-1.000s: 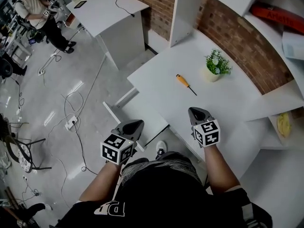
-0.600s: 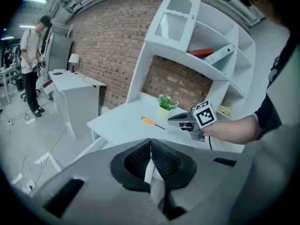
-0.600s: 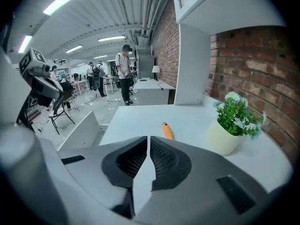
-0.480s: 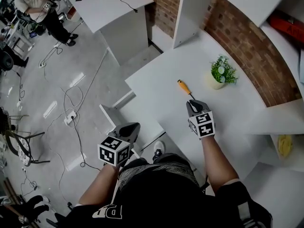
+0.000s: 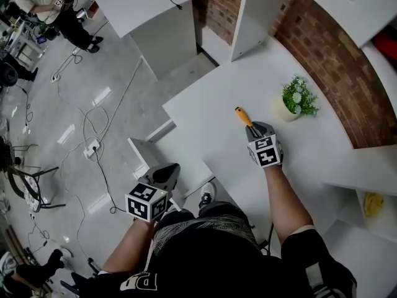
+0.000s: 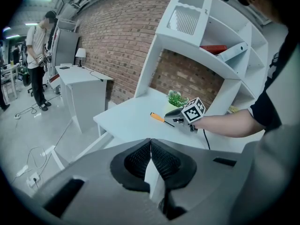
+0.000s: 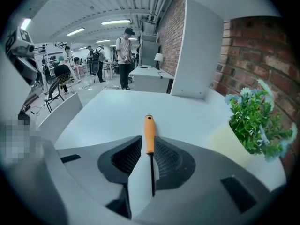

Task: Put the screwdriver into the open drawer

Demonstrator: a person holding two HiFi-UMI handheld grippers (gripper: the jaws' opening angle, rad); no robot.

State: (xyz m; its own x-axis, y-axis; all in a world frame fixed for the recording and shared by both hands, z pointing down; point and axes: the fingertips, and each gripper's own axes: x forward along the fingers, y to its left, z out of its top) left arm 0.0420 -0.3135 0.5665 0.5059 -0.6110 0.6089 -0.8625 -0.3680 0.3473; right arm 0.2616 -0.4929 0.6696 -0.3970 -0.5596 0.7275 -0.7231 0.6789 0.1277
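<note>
Our right gripper [image 7: 148, 143] has just been opening: jaws spread, screwdriver [image 7: 149, 131] lying between them on the table [image 7: 112, 111], handle ahead of the tips, not pinched. Left gripper [image 6: 150, 146] pressed together, empty.

Open lab or workshop, brick wall [image 5: 329, 67], white desks [image 5: 136, 5], cables [image 5: 89, 126] across floor

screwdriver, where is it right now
In the head view the screwdriver lies on the white desk, left of the potted plant, at the right gripper, whose jaws have just been opening on either side of it.
</note>
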